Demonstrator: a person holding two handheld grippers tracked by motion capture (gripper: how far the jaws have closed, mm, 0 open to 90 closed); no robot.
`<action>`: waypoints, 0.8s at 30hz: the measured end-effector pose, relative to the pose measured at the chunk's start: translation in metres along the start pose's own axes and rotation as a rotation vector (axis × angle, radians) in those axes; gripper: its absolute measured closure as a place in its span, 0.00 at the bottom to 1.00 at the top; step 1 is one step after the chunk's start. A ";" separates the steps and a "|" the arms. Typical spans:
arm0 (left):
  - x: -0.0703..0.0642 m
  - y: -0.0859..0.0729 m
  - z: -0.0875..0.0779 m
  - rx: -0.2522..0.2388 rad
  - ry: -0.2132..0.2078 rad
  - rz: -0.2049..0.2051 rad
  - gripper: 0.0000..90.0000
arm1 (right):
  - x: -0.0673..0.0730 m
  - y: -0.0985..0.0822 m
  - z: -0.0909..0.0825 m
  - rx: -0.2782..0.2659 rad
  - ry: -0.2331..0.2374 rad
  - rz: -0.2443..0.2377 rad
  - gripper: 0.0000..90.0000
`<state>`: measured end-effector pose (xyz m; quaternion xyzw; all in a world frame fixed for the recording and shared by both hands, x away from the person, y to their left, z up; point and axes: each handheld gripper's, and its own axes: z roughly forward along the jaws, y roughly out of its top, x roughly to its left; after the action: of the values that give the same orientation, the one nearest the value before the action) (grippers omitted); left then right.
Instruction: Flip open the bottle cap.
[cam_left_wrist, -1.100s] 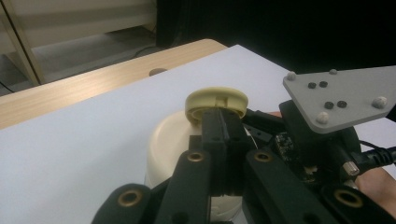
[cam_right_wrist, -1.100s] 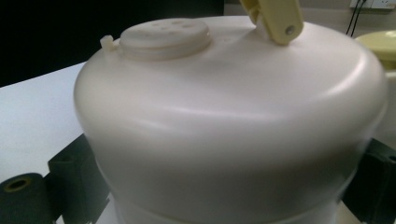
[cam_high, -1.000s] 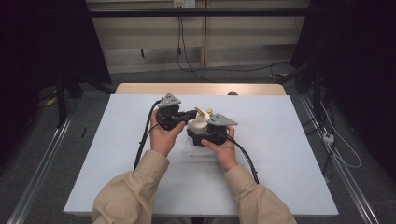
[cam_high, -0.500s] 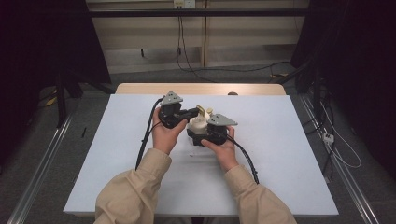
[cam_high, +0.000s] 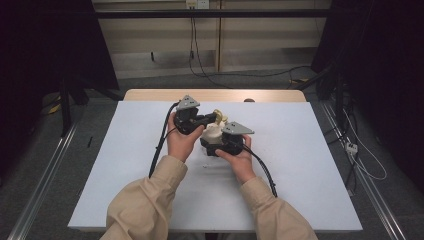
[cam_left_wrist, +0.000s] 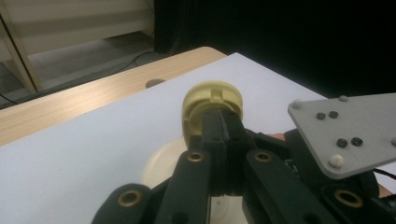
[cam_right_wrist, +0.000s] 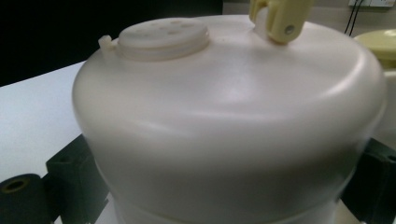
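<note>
Cream jar (cam_high: 212, 133) sits mid-table on the white sheet (cam_high: 310, 150), clamped low on its body by your right gripper (cam_high: 216, 142); in the right gripper view the jar (cam_right_wrist: 224, 126) bulges between the two black jaws, which show at either bottom corner, so that grip is set wide around the body. On top there's a perforated shaker disc (cam_right_wrist: 163, 33) on the left in that view and a yellow hinge tab (cam_right_wrist: 279, 18) further right. Your left gripper (cam_high: 212, 119) comes in from the left side of the table, pointing roughly sideways toward the jar top. In the left gripper view its jaws are pinched nearly shut on the edge of the yellow flip cap (cam_left_wrist: 212, 103), which stands up on edge above the jar. Key relation: the cap sits at the left fingertips, directly above and just behind the right gripper, and the hinge axis runs roughly across the left jaws. So my read is that the left hand does the swing and the right only braces. Keep the right clamp firm and low; if the jar twists in it, the cap pinch will likely slip off that thin rim
</note>
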<state>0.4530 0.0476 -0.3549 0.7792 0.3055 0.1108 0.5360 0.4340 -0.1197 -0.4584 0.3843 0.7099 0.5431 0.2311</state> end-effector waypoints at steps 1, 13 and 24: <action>0.000 0.000 0.000 0.004 -0.001 0.002 1.00 | 0.000 0.000 0.000 0.001 -0.001 0.000 0.07; -0.005 -0.004 -0.010 0.013 -0.010 0.026 0.99 | 0.001 0.002 0.000 0.014 -0.008 0.004 0.06; 0.005 -0.023 -0.037 0.002 -0.004 -0.004 0.88 | 0.000 0.004 -0.003 0.040 -0.004 -0.001 0.05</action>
<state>0.4300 0.0847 -0.3619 0.7794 0.3061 0.1081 0.5359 0.4322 -0.1211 -0.4539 0.3896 0.7204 0.5278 0.2252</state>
